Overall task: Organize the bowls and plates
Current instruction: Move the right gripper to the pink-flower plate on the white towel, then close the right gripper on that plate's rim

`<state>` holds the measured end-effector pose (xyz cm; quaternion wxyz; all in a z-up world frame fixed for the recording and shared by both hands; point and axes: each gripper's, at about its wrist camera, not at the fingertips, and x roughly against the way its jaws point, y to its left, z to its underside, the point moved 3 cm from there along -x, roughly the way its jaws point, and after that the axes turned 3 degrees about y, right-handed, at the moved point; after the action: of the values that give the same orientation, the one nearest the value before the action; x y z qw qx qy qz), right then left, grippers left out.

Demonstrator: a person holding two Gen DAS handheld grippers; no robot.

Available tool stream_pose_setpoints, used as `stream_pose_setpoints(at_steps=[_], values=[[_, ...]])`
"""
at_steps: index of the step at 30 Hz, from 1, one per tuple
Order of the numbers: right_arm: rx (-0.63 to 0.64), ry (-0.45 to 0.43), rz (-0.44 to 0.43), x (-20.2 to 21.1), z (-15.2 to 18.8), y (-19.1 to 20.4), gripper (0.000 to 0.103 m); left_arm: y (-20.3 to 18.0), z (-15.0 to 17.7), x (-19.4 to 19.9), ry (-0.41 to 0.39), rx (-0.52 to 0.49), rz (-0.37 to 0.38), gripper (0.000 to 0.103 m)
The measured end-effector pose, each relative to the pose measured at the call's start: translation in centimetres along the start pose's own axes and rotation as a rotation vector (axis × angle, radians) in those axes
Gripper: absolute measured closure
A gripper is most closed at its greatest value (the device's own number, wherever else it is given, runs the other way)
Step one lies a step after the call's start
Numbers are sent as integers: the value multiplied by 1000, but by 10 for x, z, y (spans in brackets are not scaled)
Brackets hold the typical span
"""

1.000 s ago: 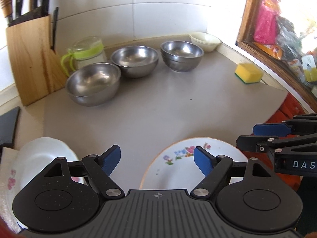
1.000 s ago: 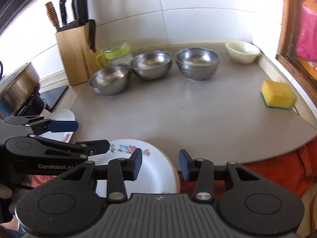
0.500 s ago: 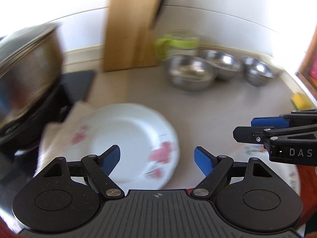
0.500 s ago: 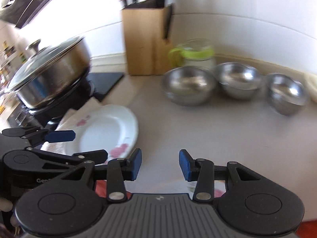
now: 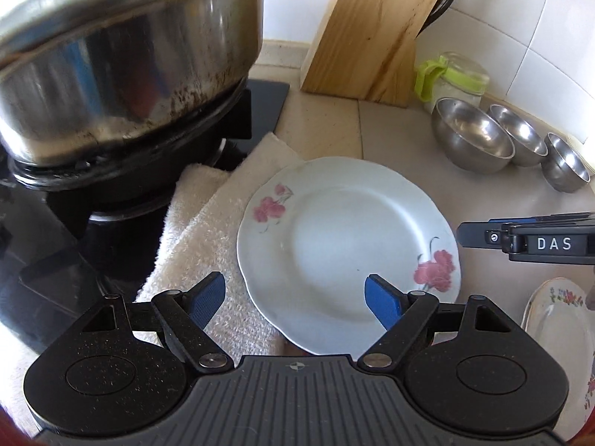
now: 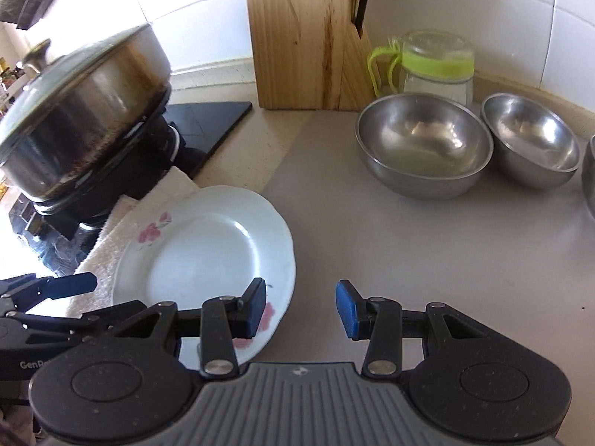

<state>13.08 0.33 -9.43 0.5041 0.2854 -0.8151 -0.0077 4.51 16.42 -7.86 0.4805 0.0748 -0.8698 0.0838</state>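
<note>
White china: rose-print plate [image 5: 346, 245], half on a towel [image 5: 208, 260] beside the stove (near edge hidden by the tool). Left gripper [image 5: 295, 297] above it, fingers wide apart, empty; right gripper [image 6: 301, 306] likewise apart, empty. Step: approach. Next, probably: pinch rim. Second plate [image 5: 554, 330] cut off.

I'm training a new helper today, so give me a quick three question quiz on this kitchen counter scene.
1. True or false: the left tongs grip the white plate.
2. What lies under the plate's edge nearest the stove? A) sponge B) white towel C) cutting board
3. How many steel bowls stand in a row beside the knife block in the left wrist view?

Key: 1 false, both tongs are open and hold nothing. 2 B. 3 three.
</note>
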Motion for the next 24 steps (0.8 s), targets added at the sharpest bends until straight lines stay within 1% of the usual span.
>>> stream_pose_setpoints(at_steps=[4, 7, 9, 11, 16, 17, 20, 22, 24], values=[[-10, 30, -4, -13, -3, -3, 59, -3, -2, -14, 31, 15, 38, 17], [-20, 47, -38, -21, -5, -3, 59, -5, -7, -19, 32, 10, 48, 16], [-27, 57, -60, -26, -7, -3, 58, -6, -9, -21, 36, 10, 55, 14], [-20, 54, -65, -28, -9, -1, 58, -1, -8, -17, 33, 32, 70, 18], [6, 55, -117, -30, -9, 4, 56, 13, -7, -14, 32, 70, 124, 19], [12, 54, -120, -30, -9, 5, 56, 11, -9, -15, 31, 70, 126, 19], [5, 70, -132, -29, -10, 3, 56, 7, -13, -17, 27, 55, 98, 20], [-16, 77, -148, -27, -9, -1, 57, 12, -14, -17, 32, 71, 119, 20], [-14, 75, -143, -27, -9, -2, 57, 11, -16, -19, 36, 70, 121, 19]])
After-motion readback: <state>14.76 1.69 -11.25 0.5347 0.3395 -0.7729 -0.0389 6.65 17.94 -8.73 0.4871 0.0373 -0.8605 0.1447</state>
